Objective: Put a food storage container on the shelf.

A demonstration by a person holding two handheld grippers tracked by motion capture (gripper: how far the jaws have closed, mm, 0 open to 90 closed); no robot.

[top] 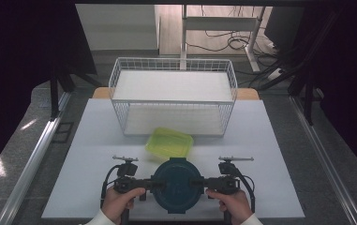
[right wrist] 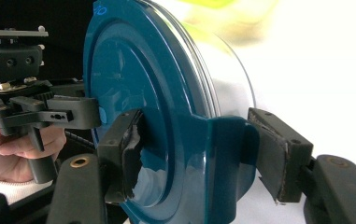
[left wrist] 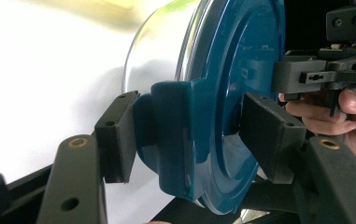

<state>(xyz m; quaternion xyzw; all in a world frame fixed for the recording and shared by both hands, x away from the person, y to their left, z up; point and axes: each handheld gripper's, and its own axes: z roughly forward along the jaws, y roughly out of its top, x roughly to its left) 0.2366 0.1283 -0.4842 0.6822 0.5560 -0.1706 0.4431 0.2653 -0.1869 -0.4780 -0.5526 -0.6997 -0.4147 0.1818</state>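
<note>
2 grippers carry a lidded container at the near edge of the table.

The left gripper (top: 153, 183) and right gripper (top: 199, 183) each clamp a side latch of the round container (top: 176, 185), likely to keep it level; a green tub (top: 169, 143) and wire basket (top: 174, 63) sit farther off.

Bright, even light on the white table (top: 96, 140); dark surroundings; gripper-view backgrounds blurred.

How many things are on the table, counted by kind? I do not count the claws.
Round container with dark teal lid: 1
Yellow-green rectangular container: 1
White wire basket: 1
Total: 3
</note>
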